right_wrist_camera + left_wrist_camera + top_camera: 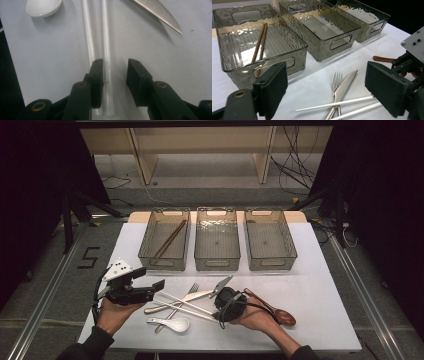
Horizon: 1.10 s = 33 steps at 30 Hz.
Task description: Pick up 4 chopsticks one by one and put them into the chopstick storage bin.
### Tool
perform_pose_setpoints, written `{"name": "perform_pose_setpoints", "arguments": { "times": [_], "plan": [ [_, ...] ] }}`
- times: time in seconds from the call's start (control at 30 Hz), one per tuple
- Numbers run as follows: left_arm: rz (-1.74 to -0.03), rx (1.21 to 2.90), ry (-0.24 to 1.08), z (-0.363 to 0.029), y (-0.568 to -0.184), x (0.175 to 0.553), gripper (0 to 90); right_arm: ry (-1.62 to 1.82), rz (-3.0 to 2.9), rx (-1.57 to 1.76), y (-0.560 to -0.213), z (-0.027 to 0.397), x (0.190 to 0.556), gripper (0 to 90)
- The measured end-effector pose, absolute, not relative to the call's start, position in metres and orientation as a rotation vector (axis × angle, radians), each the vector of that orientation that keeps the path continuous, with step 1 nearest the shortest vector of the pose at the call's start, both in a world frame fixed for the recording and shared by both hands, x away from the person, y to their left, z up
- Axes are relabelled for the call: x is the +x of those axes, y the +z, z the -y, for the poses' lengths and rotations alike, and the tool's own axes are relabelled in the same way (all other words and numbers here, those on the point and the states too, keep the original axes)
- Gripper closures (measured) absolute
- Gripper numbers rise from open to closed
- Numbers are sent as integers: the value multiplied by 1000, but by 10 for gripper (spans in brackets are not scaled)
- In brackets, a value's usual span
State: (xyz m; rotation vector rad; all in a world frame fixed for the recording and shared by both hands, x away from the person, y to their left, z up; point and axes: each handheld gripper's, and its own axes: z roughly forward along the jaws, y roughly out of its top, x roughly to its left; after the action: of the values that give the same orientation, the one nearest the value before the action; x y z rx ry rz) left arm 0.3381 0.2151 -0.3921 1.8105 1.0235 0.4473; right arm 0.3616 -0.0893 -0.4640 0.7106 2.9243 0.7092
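Two white chopsticks [185, 302] lie side by side on the white table [310, 285]. My right gripper [217, 311] is down at their right ends. In the right gripper view its jaws [115, 62] straddle one white chopstick [106, 37]; the second chopstick [87, 32] passes under the left jaw. A gap still shows beside the right pad, so nothing is pressed. My left gripper [150, 279] is held above the table's left part, open and empty [327, 67].
A knife [192, 296], a fork [194, 286] and a white ceramic spoon [175, 323] lie around the chopsticks. A brown spoon [280, 312] rests by the right hand. Three clear bins stand behind: the left bin [145, 237] holds brown chopsticks [170, 239].
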Motion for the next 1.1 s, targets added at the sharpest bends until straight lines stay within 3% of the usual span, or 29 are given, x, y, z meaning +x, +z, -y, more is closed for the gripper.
{"name": "perform_pose_setpoints", "arguments": {
  "times": [0.7,1.1],
  "plan": [
    [-1022,1825,446,-214,-394,339,180,613,-2933,664,-466,87,361,817],
    [-1018,1831,446,-214,-394,339,182,578,-2929,643,-465,83,360,839]
  ]
}}
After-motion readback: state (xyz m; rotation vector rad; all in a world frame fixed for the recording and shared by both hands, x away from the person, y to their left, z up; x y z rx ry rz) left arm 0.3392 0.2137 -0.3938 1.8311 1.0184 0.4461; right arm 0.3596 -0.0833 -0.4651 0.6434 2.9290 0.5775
